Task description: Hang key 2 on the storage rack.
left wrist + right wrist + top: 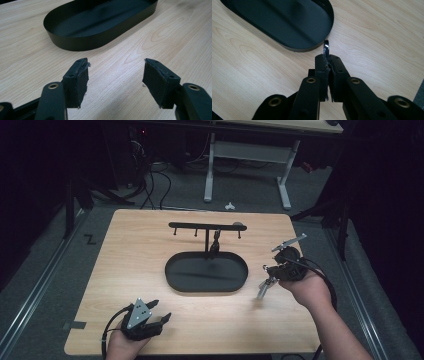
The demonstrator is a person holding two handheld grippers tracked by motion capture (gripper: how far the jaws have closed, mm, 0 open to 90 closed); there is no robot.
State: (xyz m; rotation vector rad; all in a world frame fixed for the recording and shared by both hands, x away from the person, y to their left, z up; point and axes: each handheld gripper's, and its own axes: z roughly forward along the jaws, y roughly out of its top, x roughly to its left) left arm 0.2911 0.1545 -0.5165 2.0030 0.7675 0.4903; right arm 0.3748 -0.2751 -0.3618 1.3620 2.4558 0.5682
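Note:
A black oval tray lies mid-table, and a black T-shaped rack with small hooks rises from its far side. A small dark item hangs from the rack near its post. My right gripper is just right of the tray and shut on a small shiny metal ring, whose top pokes out above the fingertips close to the tray's rim. At the table's front left, my left gripper is open and holds nothing. Bare wood shows between its pads, with the tray ahead.
The wooden table has bare wood on both sides of the tray and in front of it. Beyond the far edge are a white desk frame and cables on grey floor. Metal rails run along both sides.

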